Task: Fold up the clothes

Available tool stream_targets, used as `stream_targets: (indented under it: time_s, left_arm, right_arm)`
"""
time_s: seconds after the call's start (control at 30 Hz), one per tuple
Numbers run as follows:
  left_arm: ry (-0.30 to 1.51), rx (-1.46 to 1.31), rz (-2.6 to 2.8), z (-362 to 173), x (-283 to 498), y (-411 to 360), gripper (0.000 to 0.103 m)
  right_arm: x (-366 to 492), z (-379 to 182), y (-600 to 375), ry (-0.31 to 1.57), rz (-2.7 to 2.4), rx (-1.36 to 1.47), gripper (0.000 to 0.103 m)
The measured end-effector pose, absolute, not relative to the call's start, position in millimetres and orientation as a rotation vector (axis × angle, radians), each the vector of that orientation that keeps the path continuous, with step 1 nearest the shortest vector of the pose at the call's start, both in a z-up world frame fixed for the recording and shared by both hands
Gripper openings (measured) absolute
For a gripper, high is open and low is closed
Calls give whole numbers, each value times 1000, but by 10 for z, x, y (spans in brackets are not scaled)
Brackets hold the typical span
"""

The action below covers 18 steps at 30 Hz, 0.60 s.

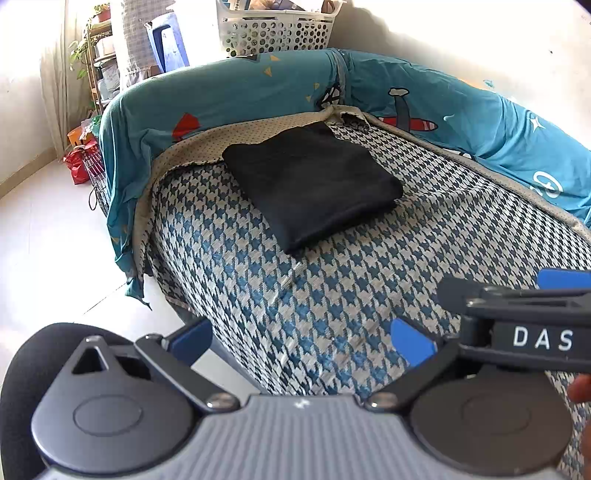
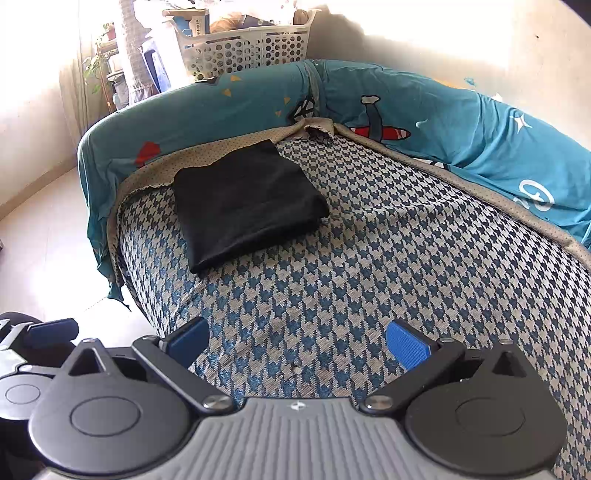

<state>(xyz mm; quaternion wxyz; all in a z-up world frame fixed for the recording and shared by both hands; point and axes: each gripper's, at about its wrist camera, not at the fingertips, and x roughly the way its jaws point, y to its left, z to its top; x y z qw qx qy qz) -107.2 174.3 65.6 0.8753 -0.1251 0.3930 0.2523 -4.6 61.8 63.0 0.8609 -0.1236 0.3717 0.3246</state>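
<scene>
A black garment (image 1: 312,182) lies folded into a neat rectangle on the houndstooth seat cover (image 1: 295,295), near the far left corner of the couch. The same black garment (image 2: 245,203) shows in the right wrist view, left of centre. My left gripper (image 1: 301,341) is open and holds nothing, hovering over the seat's front edge, well short of the garment. My right gripper (image 2: 297,341) is open too, also empty, over the houndstooth seat cover (image 2: 369,277). The right gripper's body crosses the left wrist view at the right edge.
A teal printed sheet (image 1: 240,96) drapes the couch back and arm. A white perforated laundry basket (image 1: 273,31) stands behind the couch. Plant shelves (image 1: 98,55) and red bags (image 1: 79,162) sit at the far left on the pale floor (image 1: 48,258).
</scene>
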Motion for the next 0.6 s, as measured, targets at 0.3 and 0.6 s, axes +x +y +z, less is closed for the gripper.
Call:
stream_targets:
  time_s: [0.3, 0.6]
  left_arm:
    - [817, -263, 528, 666, -1078, 1748, 103]
    - [820, -264, 529, 668, -1076, 1750, 103]
  right_arm:
    - [-48, 645, 630, 777, 686, -262, 103]
    - [-43, 644, 624, 778, 688, -261, 103]
